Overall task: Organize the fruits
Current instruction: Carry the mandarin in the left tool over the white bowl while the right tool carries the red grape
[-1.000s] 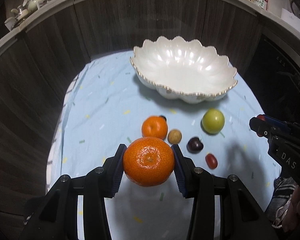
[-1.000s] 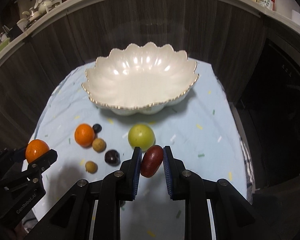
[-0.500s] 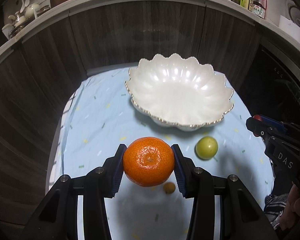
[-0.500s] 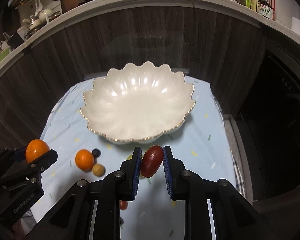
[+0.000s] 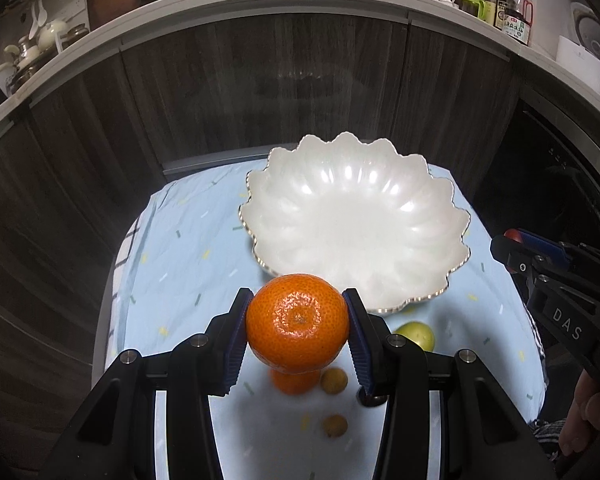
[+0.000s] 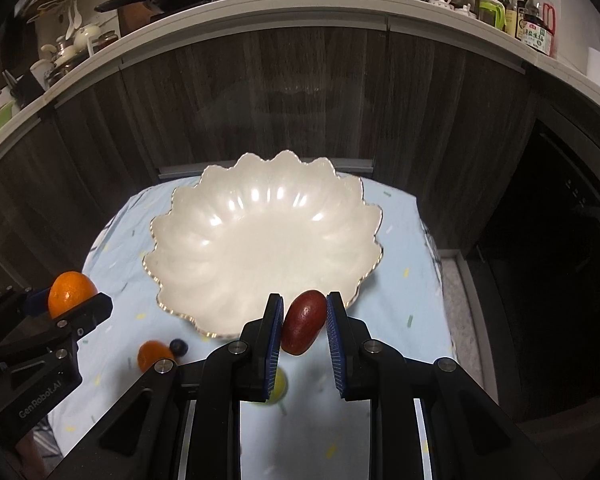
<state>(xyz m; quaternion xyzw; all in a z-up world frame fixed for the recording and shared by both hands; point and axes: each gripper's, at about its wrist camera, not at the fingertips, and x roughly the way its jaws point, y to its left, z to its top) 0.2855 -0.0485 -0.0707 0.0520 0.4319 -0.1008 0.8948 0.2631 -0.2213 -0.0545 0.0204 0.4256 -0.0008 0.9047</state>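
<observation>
White bowl (image 5: 356, 224) now sits closer under both grippers than a second ago, and the loose fruit has slid low in view. Left gripper (image 5: 298, 334) is clamped on a tangerine (image 5: 297, 334); right gripper (image 6: 303, 330) pinches a red fruit (image 6: 303, 322) at the bowl's near rim

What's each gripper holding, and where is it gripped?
Left gripper clamps the orange at its sides; right gripper clamps the red fruit at its sides.
</observation>
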